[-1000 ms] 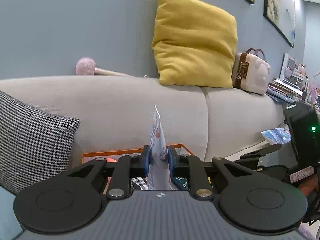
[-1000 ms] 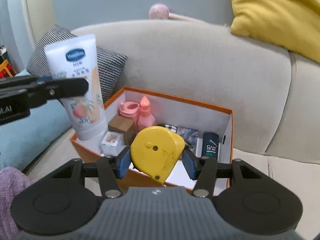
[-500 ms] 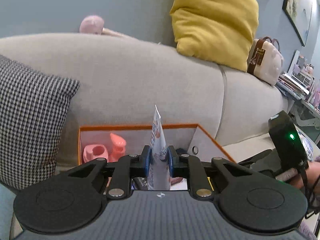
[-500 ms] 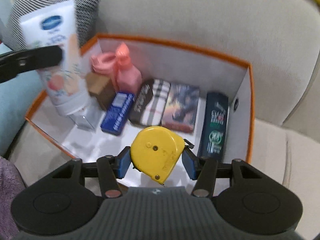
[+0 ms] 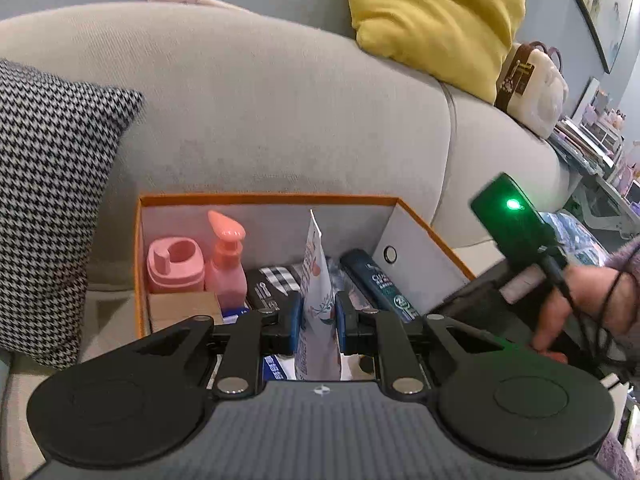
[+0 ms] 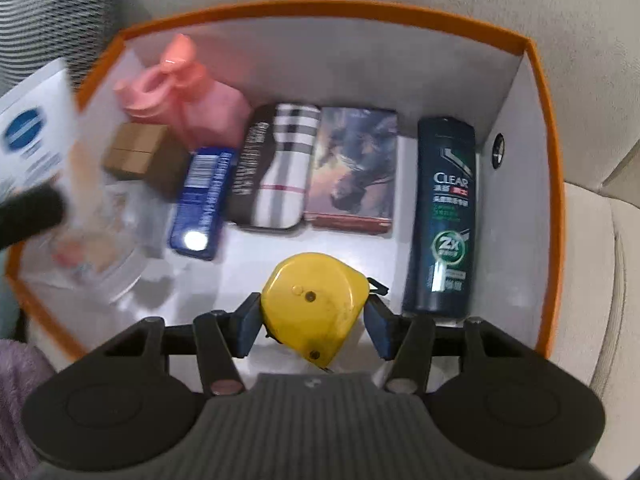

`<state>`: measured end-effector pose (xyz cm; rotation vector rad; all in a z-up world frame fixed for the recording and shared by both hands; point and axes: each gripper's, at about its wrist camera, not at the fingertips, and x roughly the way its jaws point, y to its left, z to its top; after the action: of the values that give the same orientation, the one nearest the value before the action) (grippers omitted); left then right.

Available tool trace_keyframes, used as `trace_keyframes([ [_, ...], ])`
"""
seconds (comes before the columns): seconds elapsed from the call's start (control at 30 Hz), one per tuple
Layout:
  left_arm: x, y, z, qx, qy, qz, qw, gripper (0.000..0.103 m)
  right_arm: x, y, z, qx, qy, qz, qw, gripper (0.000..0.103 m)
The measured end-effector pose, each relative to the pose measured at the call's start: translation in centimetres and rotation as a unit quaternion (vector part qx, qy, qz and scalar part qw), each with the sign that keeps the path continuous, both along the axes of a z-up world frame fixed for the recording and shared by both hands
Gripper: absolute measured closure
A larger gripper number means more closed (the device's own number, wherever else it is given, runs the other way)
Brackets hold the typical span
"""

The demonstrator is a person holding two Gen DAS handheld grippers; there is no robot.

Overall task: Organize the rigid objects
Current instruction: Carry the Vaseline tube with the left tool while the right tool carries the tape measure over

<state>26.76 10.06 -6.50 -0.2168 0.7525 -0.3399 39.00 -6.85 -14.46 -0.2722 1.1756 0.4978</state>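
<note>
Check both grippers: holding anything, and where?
Left gripper pinches the lotion tube across its flat lower body. Right gripper clamps the yellow tape measure by its sides.

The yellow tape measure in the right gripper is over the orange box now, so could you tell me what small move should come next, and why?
Probably lower the right gripper a little and set the yellow tape measure on the bare white floor of the orange box, left of the dark Clear shampoo bottle. That patch looks free, and the jaws are closed on it above the floor.
</note>
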Motion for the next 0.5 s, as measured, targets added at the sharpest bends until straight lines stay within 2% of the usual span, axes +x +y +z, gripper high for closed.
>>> trace_keyframes([
  [0.1, 0.5, -0.1, -0.5, -0.005, 0.016, -0.011, 0.9998, 0.084, 0.6, 0.9, -0.6, -0.016, 0.009, 0.012, 1.0, 0.046],
  [0.23, 1.2, -0.6, -1.0, 0.01, 0.032, -0.031, 0.9989, 0.084, 0.8, 1.4, -1.1, -0.032, 0.015, 0.02, 0.999, 0.046],
  [0.33, 1.6, -1.0, -1.1, 0.027, 0.04, -0.046, 0.9978, 0.084, 1.0, 1.2, -1.0, -0.026, 0.011, 0.015, 0.999, 0.045],
  [0.43, 1.9, -1.4, -0.9, 0.045, 0.045, -0.066, 0.9958, 0.084, 1.0, 0.6, -0.3, -0.017, -0.003, 0.011, 1.0, 0.035],
  [0.5, 2.1, -1.9, -0.8, 0.062, 0.048, -0.084, 0.9933, 0.084, 0.6, 0.2, 0.2, -0.002, -0.006, 0.013, 1.0, 0.036],
])
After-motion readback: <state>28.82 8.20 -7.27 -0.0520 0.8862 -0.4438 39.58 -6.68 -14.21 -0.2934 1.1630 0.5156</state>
